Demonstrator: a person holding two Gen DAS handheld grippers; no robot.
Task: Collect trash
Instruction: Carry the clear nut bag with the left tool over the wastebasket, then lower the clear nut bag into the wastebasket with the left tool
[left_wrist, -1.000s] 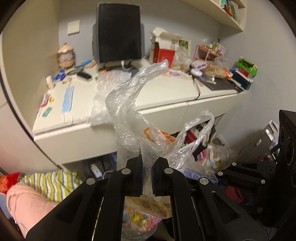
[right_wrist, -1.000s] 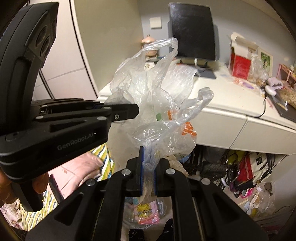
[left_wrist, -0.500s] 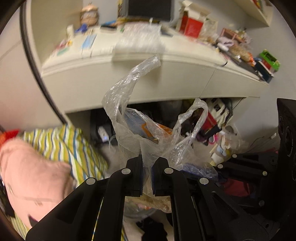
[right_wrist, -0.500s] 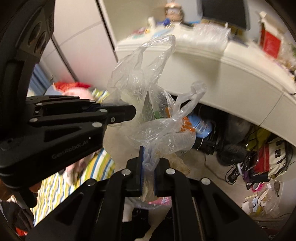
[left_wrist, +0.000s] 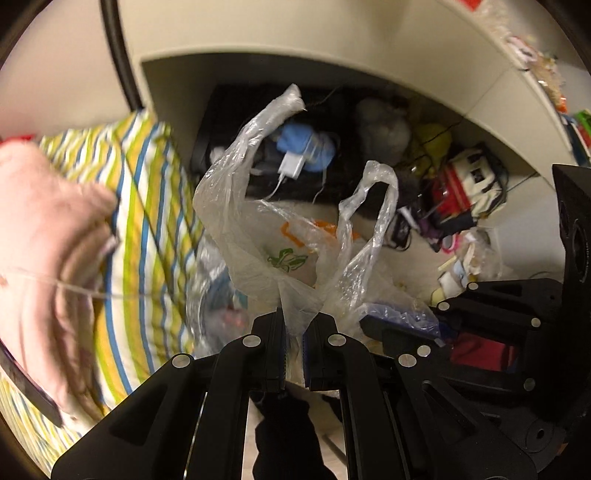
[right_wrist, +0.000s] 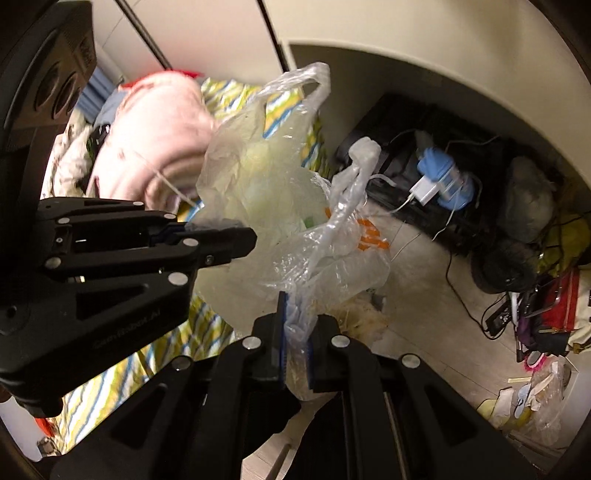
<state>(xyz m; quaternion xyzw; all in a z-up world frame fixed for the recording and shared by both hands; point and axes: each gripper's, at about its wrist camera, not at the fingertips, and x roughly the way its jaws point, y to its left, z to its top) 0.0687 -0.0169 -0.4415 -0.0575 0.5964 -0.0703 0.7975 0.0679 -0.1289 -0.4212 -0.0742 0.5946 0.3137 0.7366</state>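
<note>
A clear plastic bag (left_wrist: 288, 236) with orange and green print hangs between both grippers, its two handles sticking up loose. My left gripper (left_wrist: 294, 325) is shut on one edge of the bag, film bunched between its blue pads. My right gripper (right_wrist: 295, 325) is shut on the opposite edge of the same bag (right_wrist: 280, 206). In the right wrist view the left gripper (right_wrist: 236, 240) comes in from the left, pinching the bag. In the left wrist view the right gripper (left_wrist: 373, 326) shows at lower right. Both point steeply down at the floor.
A striped yellow-blue cloth (left_wrist: 147, 229) and pink bedding (left_wrist: 44, 229) lie to the left. Under the desk (left_wrist: 332, 51) sit a black box (right_wrist: 406, 184), a blue item with a white charger (right_wrist: 439, 181), cables and bags. Loose wrappers (right_wrist: 528, 398) lie on the floor at right.
Both grippers have dropped from desk height toward the floor with the bag still held; the desktop has slid out of view and the space under the desk now fills both views.
</note>
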